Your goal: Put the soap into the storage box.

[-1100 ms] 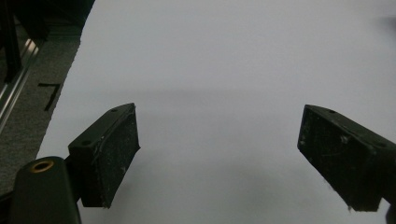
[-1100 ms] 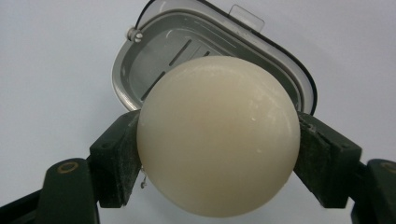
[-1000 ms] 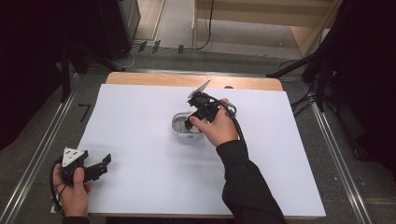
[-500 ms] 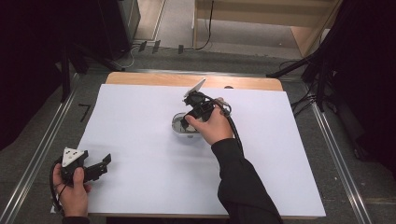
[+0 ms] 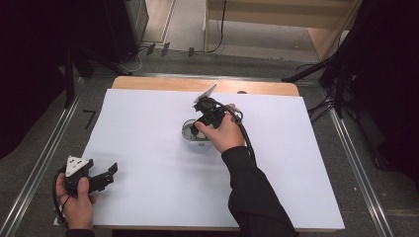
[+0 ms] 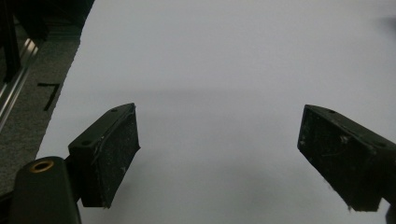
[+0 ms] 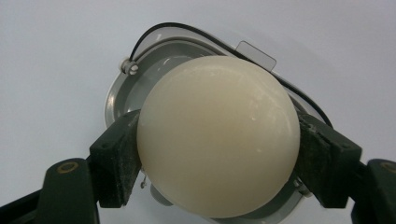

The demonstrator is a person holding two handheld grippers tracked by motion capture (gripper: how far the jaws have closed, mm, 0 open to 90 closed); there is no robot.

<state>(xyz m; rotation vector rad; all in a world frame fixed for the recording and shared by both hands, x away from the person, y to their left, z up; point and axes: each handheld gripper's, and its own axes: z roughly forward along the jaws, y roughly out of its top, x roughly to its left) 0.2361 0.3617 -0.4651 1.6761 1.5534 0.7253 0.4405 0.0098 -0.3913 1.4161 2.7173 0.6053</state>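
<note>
A cream-white ball is clamped between the two black jaws of my right gripper. Directly beneath it lies a grey oval dish with a clear rim, a small tab and a thin black wire along its edge. From the high view the right gripper points down at that dish in the middle of the white table. My left gripper rests near the table's front left corner, jaws wide apart. Between its pads lies bare white surface.
The white sheet covers most of the wooden table. Metal rails run along both sides. A black cable trails from the right gripper along the sleeve. Dark stands and cables sit on the floor behind.
The right hand has shifted slightly left and lower over the dish with the ball. The left gripper has stayed put.
</note>
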